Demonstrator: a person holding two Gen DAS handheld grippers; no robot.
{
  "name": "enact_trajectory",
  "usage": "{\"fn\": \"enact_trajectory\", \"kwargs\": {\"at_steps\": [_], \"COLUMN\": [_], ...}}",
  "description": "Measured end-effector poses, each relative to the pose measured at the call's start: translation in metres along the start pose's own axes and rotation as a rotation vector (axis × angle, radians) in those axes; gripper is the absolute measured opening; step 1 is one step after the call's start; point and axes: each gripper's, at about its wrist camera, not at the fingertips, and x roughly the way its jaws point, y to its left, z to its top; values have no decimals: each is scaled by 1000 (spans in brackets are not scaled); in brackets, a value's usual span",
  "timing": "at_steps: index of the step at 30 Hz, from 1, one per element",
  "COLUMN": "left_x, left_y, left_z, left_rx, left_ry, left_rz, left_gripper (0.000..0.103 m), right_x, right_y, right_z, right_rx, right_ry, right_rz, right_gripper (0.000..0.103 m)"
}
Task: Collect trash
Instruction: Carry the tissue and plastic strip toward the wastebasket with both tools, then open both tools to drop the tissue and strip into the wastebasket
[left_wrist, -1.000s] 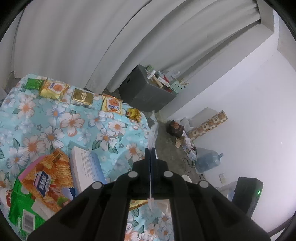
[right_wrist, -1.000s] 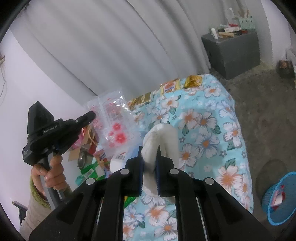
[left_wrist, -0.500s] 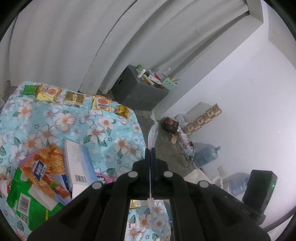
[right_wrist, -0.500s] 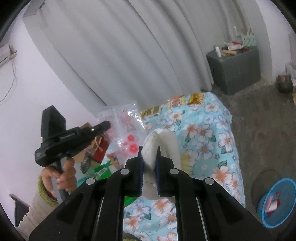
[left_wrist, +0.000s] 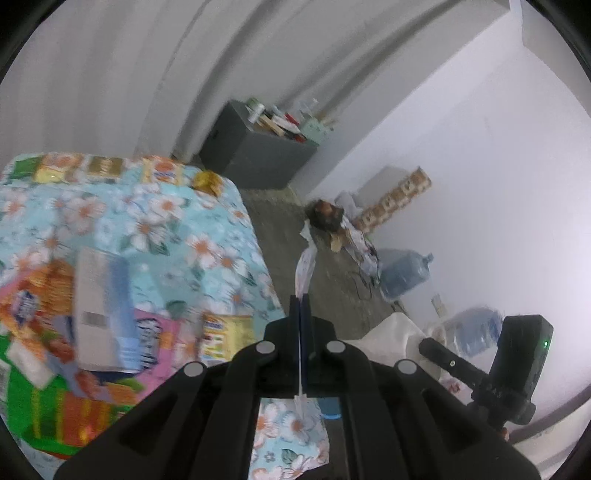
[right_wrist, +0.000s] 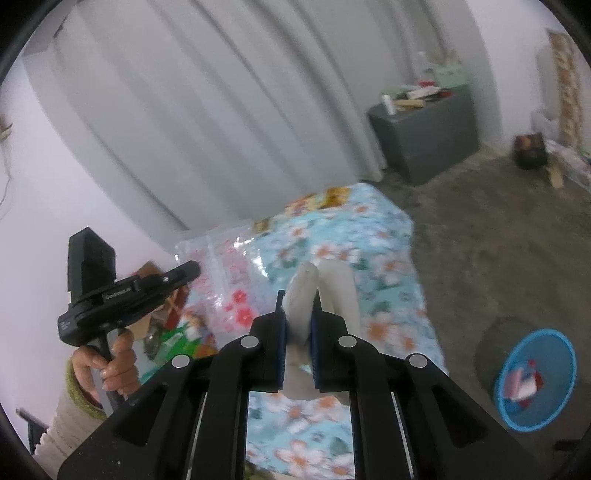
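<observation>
Only right wrist view shows blue bin (right_wrist: 535, 380), held white wad (right_wrist: 317, 291)

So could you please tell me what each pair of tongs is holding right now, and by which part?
The left tongs pinch a clear plastic bag by its edge; the right tongs grip a white crumpled cloth around its lower middle.

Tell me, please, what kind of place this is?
Probably a plain room in a home, partly used for storage. A table with a floral cloth holds snack packets, grey curtains cover the back wall, and a large water jug and a blue waste basket stand on the bare floor.
</observation>
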Motion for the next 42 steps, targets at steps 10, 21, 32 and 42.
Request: {"fn": "enact_trajectory", "kwargs": {"at_steps": [10,21,32,42], "left_x": [115,273,386,364], "left_y": [-81,-169,-180,-162], "left_z": [-47,-148,-211,-191], "left_rx": [108,237,187,107], "left_ry": [200,464,611,590], "left_rz": [-63,-59,-22,-21], "left_gripper": [0,0,43,54], "right_x": [-39,-52,-30,-32], "right_y": [-111,-252,-339,-328], "right_z": [-29,-78,-101,-100], "right_rx": [169,438,596,551], "right_ry": [4,50,92,78], "right_rz": [-199,-347,-515,-537], "right_gripper": [9,10,45,57]}}
